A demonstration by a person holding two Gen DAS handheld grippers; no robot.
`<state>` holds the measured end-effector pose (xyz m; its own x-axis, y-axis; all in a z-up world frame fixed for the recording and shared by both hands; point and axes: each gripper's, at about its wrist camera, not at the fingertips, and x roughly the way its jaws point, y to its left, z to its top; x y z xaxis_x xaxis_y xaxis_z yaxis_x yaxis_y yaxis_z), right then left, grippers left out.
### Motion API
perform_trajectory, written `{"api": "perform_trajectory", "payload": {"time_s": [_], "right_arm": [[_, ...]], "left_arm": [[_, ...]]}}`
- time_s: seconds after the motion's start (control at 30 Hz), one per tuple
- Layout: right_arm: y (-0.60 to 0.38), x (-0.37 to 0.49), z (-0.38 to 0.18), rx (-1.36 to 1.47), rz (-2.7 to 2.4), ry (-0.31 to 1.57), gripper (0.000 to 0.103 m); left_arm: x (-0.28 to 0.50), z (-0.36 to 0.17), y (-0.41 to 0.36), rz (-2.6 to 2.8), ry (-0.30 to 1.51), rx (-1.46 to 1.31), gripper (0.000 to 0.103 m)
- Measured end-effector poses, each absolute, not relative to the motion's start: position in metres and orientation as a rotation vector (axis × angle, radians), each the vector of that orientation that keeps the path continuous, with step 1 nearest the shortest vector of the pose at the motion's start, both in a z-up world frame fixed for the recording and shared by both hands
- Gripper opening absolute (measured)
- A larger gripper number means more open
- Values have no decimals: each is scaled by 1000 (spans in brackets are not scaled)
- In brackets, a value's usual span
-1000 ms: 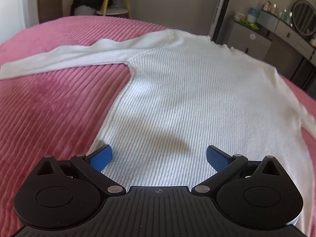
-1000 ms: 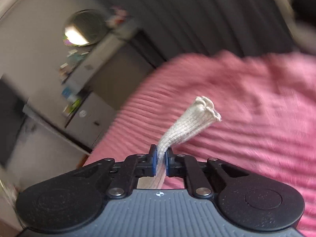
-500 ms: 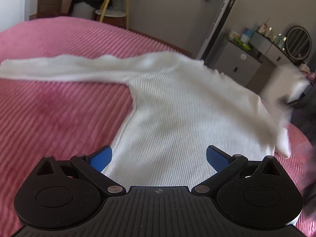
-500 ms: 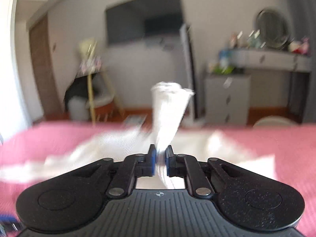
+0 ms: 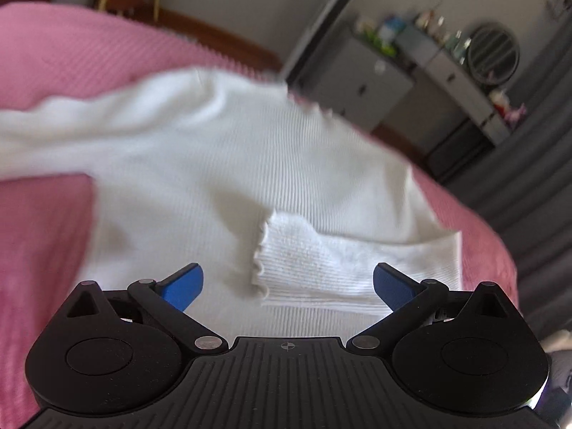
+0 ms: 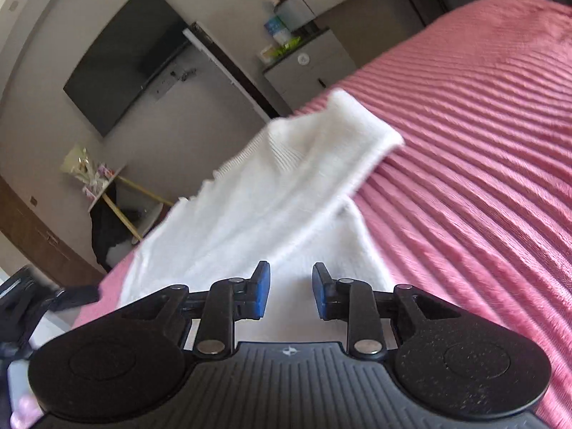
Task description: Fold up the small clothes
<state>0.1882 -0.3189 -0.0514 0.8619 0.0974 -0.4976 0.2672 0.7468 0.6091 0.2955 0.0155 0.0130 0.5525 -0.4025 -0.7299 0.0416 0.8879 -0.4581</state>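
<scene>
Right wrist: sleeve (image 6: 307,164) released (gripper (image 6: 290,295) parted).

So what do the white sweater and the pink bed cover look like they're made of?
The white sweater looks like a soft, matte rib knit: fine parallel ribs and a frilled cuff edge. The pink bed cover looks like plush, wide-ribbed fabric, perhaps corduroy-style velvet, with a slight sheen on its ridges.

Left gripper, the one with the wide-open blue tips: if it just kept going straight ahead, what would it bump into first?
Probably the folded-over sleeve of the white sweater, lying between the left gripper tips; depth is hard to judge.
</scene>
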Motion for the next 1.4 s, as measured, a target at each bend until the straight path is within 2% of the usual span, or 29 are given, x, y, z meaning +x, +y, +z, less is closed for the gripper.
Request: {"api": "perform_trajectory", "payload": {"time_s": [0.1,0.13,0.27,0.33,0.37,0.43,0.7,0.87,0.97,1.07,1.1,1.13,1.2,1.27,1.33,1.4], "right_arm": [[-331,192,-60,801,-84,514,25],[-332,191,-62,804,-74,508,25],[-339,201,-71,811,-47,506,25],[-337,197,-74,826,-37,498,25],[-337,199,-73,832,-33,494,25],[-339,199,-74,836,-27,491,25],[-336,191,-75,814,-38,491,25],[-331,192,-75,782,-50,495,25],[-327,194,-74,759,-56,496,25],[-326,196,-75,754,-60,494,25],[-325,196,-75,751,-61,494,25],[-324,197,-75,745,-63,494,25],[-323,198,-74,734,-65,494,25],[-323,198,-75,730,-66,490,25],[-325,198,-77,747,-66,483,25],[-326,197,-79,763,-64,479,25]], "left_arm": [[315,-11,5,-261,1001,-439,101],[319,-16,5,-260,1007,-462,92],[328,-25,-3,-282,988,-468,72],[333,-25,-9,-278,994,-432,45],[334,-22,-11,-282,988,-422,39],[335,-14,-12,-286,975,-409,15],[334,56,4,-275,739,-322,13],[343,41,30,-101,719,-204,16],[348,17,41,-41,787,-157,28],[345,3,57,-48,812,-230,43],[346,0,63,-58,824,-268,54],[345,-3,69,-57,836,-306,58],[347,-9,80,-68,838,-366,54],[350,-13,82,-80,846,-385,40],[352,-14,83,-76,849,-362,15],[350,-12,78,-89,839,-323,10]]}}
